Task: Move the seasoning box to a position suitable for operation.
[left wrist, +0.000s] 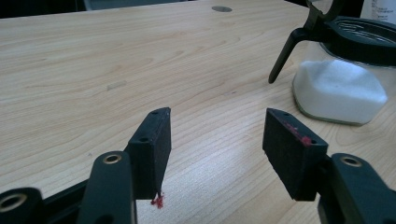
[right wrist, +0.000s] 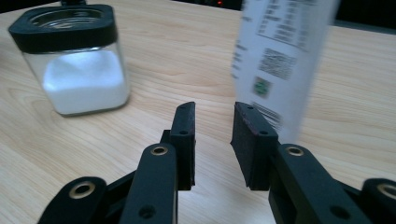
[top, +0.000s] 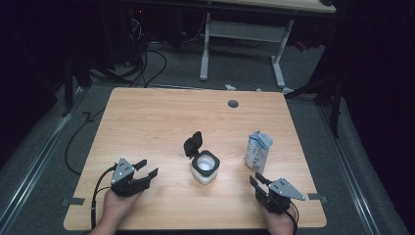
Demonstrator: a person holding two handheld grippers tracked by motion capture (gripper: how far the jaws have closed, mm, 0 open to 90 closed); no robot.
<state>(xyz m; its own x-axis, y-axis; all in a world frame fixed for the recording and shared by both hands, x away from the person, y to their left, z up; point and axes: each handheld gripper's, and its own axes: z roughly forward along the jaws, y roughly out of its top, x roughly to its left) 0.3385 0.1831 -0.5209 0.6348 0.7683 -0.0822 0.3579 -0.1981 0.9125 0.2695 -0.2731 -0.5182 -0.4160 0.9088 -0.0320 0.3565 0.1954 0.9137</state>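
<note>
Jar (top: 205,168) between grippers, apart from both; fingers (right wrist: 184,135) empty.

The high view is dim around the edges: the room behind the table (top: 161,122) sinks into near black, while light from above falls on the wood. A bright glare sits on the white powder inside the jar (top: 205,168). In the right gripper view the carton (right wrist: 280,60) is smeared by blur. In the left gripper view the near jaws look slightly soft.
</note>
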